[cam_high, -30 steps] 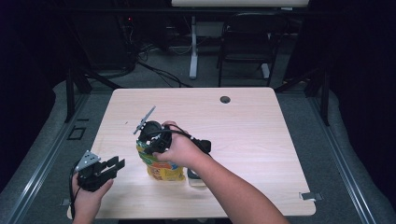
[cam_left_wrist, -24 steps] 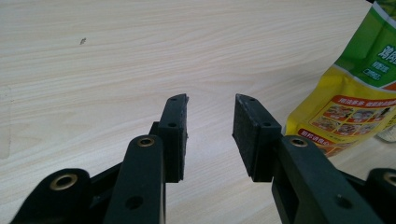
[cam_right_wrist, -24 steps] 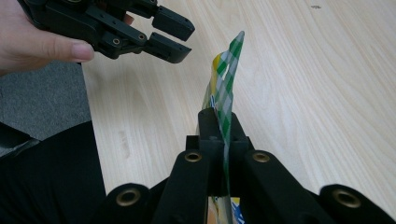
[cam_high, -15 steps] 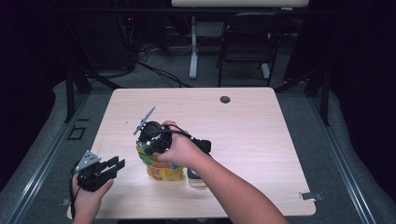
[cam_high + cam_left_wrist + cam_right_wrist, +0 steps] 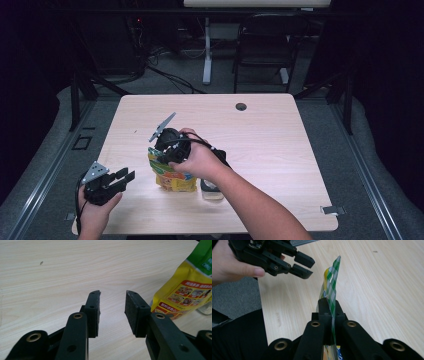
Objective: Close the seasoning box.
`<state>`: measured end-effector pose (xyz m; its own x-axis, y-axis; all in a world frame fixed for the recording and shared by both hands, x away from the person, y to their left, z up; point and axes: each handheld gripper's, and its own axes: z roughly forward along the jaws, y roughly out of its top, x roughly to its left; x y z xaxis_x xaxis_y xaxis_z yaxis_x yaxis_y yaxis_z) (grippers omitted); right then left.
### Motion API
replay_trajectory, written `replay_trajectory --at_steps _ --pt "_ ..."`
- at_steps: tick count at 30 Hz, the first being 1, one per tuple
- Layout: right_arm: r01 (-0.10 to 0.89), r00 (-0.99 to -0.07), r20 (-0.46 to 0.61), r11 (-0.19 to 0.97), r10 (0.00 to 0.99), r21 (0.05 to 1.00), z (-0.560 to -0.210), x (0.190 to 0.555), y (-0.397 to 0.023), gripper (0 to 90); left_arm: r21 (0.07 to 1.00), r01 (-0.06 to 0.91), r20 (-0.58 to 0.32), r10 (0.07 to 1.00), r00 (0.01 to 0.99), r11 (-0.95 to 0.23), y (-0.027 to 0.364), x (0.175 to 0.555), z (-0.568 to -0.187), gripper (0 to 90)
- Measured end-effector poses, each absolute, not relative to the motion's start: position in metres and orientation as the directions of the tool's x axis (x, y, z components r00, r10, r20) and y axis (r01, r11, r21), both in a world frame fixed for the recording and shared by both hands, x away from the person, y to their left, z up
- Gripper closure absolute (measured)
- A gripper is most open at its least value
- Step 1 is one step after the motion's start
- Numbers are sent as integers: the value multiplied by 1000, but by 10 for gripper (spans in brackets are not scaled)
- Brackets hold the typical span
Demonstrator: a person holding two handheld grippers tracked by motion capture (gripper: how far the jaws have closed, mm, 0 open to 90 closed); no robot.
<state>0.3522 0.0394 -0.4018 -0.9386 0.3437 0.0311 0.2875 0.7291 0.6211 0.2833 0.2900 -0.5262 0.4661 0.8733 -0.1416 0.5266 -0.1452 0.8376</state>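
While I held both tongs over the tabletop (image 5: 280, 150), this was how things stood:

Right tongs (image 5: 331, 305): clenched flat on the top edge of the snack bag (image 5: 171, 176), the green-checked seal pinched between my two black pads; nothing else between them.

Left tongs (image 5: 112, 311): released, jaws parted with a clear gap, nothing between the pads and nothing touched; they hung just above the wood at the near left corner, pointing toward the bag.

Snack bag: yellow and green, standing upright near the middle of the tabletop's near half, held up by its top.

Beside the bag: a small clear container (image 5: 211, 189) just at its right, partly hidden under my right hand (image 5: 197, 160).
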Motion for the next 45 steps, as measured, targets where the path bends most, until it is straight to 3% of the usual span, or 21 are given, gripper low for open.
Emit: replay_trajectory --at_steps 20,45 --pt "253 -942 20 667 336 700 -382 342 21 900 843 508 -138 841 524 -178 279 281 -525 628" --pt "251 -930 4 630 367 735 -368 339 1 900 818 519 -168 761 626 -246 245 282 -546 560"
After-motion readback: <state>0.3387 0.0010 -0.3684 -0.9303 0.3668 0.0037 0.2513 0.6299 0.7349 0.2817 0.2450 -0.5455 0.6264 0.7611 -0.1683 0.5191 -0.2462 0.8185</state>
